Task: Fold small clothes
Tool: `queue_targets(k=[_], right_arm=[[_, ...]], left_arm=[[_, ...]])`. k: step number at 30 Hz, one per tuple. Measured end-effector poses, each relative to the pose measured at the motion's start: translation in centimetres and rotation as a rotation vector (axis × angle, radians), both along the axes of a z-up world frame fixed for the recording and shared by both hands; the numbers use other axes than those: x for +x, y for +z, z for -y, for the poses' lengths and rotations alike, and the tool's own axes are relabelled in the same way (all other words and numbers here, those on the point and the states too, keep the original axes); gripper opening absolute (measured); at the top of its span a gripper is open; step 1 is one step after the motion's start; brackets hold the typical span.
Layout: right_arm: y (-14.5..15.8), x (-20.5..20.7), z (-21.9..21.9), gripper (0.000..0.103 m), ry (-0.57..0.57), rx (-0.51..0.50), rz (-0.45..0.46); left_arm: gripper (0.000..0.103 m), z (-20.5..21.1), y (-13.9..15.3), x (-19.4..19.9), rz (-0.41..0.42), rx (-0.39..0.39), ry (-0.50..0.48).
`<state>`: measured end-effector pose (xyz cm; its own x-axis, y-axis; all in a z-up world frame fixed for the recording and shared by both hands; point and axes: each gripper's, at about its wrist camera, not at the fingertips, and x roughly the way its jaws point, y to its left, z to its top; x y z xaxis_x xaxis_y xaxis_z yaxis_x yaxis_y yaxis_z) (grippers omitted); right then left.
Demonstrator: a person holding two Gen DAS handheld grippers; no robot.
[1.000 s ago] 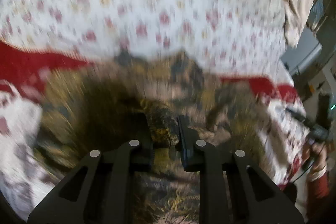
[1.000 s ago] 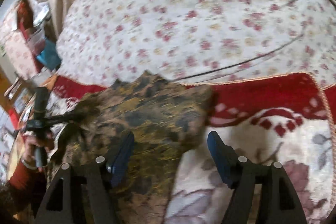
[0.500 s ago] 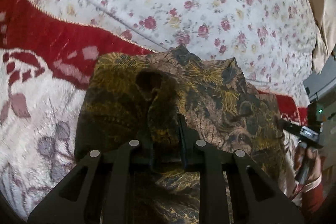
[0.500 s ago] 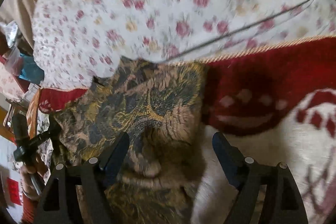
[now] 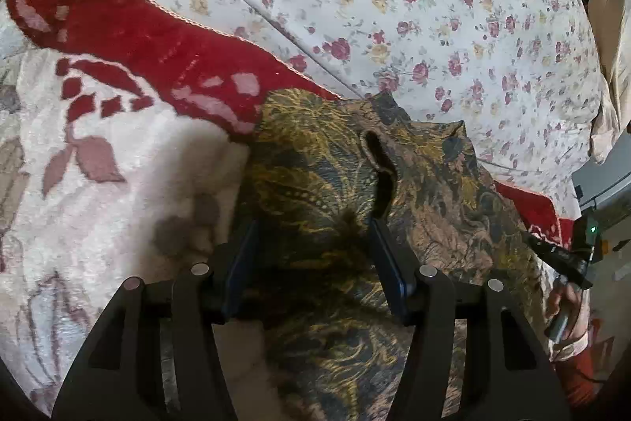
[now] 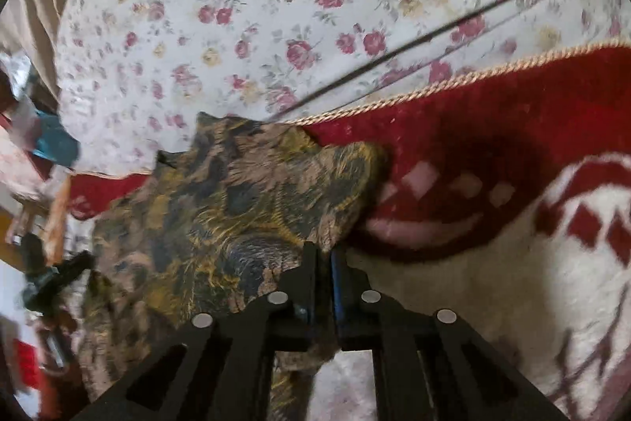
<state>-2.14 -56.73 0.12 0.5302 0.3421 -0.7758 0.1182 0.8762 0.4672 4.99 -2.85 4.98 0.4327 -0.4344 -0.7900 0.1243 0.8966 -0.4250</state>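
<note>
**Ana:** Left wrist view first: the left gripper [image 5: 311,263] has just been opening. Its jaws now stand fairly wide over the dark gold-patterned garment [image 5: 355,184], with cloth lying between the pads but nothing pinched.

**Ben:** And the other side?

**Ana:** In the right wrist view the right gripper [image 6: 324,275] has just been closing. Its jaws are down to a narrow slot, and the garment's near edge [image 6: 236,216] seems to be caught in it, though the pads hide the contact.

**Ben:** Where does the garment lie?

**Ana:** Flat on the red-and-white blanket [image 5: 118,152], its far edge reaching onto the rose-print sheet [image 5: 394,6].

**Ben:** Which step, then?

**Ana:** I'd judge one fold has been laid and released on the left, while the right takes hold for the following one. The next move calls for lifting that edge and carrying it across without dragging the lower layer out of square.

**Ben:** Any labels or writing?

**Ana:** None that I can read, on the garment or the bedding.
</note>
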Motion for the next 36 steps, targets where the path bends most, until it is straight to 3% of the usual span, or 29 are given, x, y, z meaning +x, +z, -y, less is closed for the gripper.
queue_targets(k=[1, 3, 6, 9, 14, 20, 23, 28, 31, 36], right_arm=[[0.1, -0.2, 0.1, 0.053, -0.01, 0.004, -0.009], [1.1, -0.7, 0.0, 0.07, -0.024, -0.011, -0.004], [3.3, -1.7, -1.5, 0.07, 0.026, -0.072, 0.046], [4.8, -3.0, -3.2, 0.07, 0.097, -0.073, 0.098], [4.6, -4.7, -5.4, 0.07, 0.173, -0.046, 0.003], [10.1, -10.8, -1.6, 0.07, 0.12, -0.011, 0.016], [14.1, -14.3, 0.5, 0.07, 0.068, -0.095, 0.041], [18.1, -18.4, 1.0, 0.075, 0.045, -0.283, 0.05], [17.6, -19.5, -0.2, 0.087, 0.088, -0.296, 0.042], [9.2, -18.1, -4.2, 0.087, 0.1, -0.208, 0.0]], left_arm=[[0.057, -0.2, 0.1, -0.1, -0.001, 0.011, 0.005], [0.057, -0.6, 0.4, -0.3, 0.002, 0.033, 0.017], [0.057, -1.9, 0.3, -0.7, 0.001, 0.045, 0.047], [0.057, -2.8, -1.3, -1.4, -0.064, -0.008, 0.046], [0.057, -3.4, -0.9, -4.3, -0.047, -0.037, 0.043], [0.057, -4.2, 0.3, -7.7, -0.073, -0.112, 0.031], [0.058, -3.5, 0.7, -9.2, -0.079, -0.122, 0.012], [0.058, -1.3, 1.1, -11.9, -0.061, -0.085, -0.041], [0.058, 0.1, 0.1, -12.9, -0.097, -0.061, -0.054], [0.058, 1.4, -0.2, -14.6, -0.054, 0.01, -0.038]])
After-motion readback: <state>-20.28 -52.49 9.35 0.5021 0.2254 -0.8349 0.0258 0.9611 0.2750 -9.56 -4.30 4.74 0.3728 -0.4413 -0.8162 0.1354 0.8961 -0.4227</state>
